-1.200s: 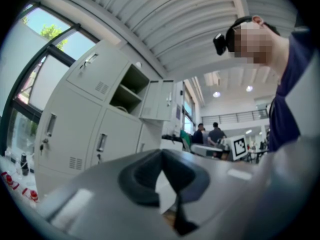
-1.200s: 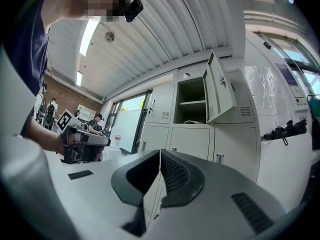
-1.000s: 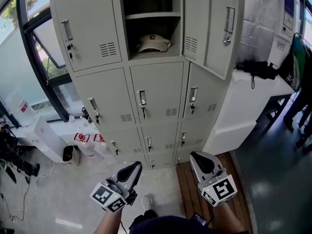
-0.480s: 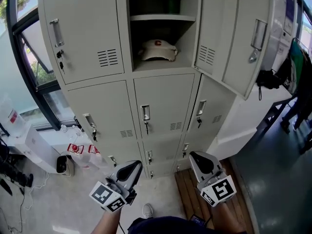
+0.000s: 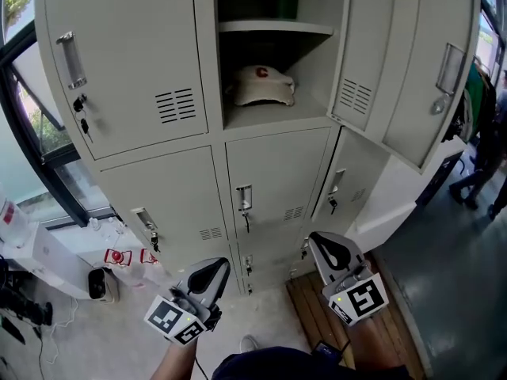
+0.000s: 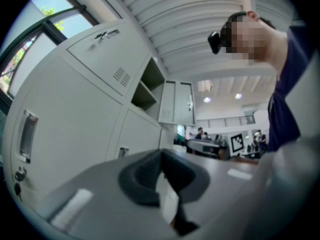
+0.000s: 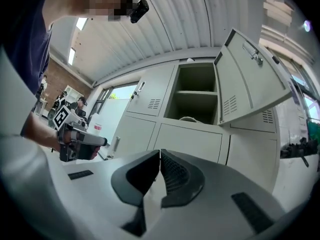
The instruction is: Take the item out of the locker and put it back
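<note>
At the far left a dark-framed window (image 5: pixel 43 137) borders the tall pale-grey metal locker bank (image 5: pixel 158 188). Low in front of the bottom doors hangs the left gripper (image 5: pixel 212 267), its jaws pressed together with nothing between them. The white fabric cap with a red letter (image 5: pixel 263 85) lies on the floor of the open middle compartment, under the grey shelf (image 5: pixel 273 28). The right gripper (image 5: pixel 323 244) is held beside the left one, well below the cap, its jaws likewise closed and empty. The open compartment's grey door (image 5: pixel 412 70) stands swung out to the right.
</note>
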